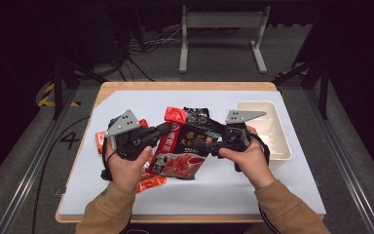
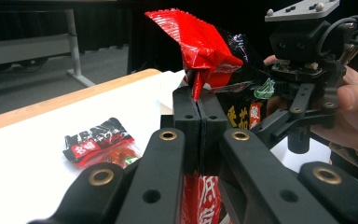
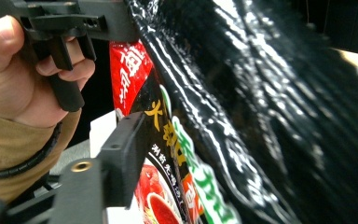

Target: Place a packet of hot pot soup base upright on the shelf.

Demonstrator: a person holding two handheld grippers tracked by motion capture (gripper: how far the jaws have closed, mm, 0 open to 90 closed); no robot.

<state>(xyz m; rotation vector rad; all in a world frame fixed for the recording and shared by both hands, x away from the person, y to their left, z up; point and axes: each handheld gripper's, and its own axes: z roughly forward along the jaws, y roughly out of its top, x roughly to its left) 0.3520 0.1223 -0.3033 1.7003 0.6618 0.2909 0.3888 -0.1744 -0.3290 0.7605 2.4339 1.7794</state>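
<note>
Here, the scene line by line:

Left gripper: the left gripper (image 2: 199, 105) has its jaws clenched on the red crimped edge of the snack bag (image 2: 205, 51); in the left gripper view the two black pads meet with the foil pinched between them.

Right gripper: the right gripper (image 1: 213, 145) sits against the dark side of the bag. In the right gripper view one black finger (image 3: 123, 154) lies beside the printed face of the bag, apart from it, and the glossy black foil hides the other side. The jaws stand partly apart and do not press the bag.

Snack bag: the snack bag, black and red with a picture of red food on its front, is held up over the middle of the white mat (image 1: 253, 190), between the two hands, touching the left gripper's pads.

Small packets: a small black-and-red packet (image 2: 98, 143) lies flat on the mat on the left; in the high view orange-red packets (image 1: 150, 183) lie under and beside the left hand (image 1: 124, 168).

Bin: a cream plastic bin (image 1: 285, 146) stands at the right edge of the mat, just beside the right hand (image 1: 248, 158).

Table: a wooden table (image 1: 185, 86) carries the mat.
</note>
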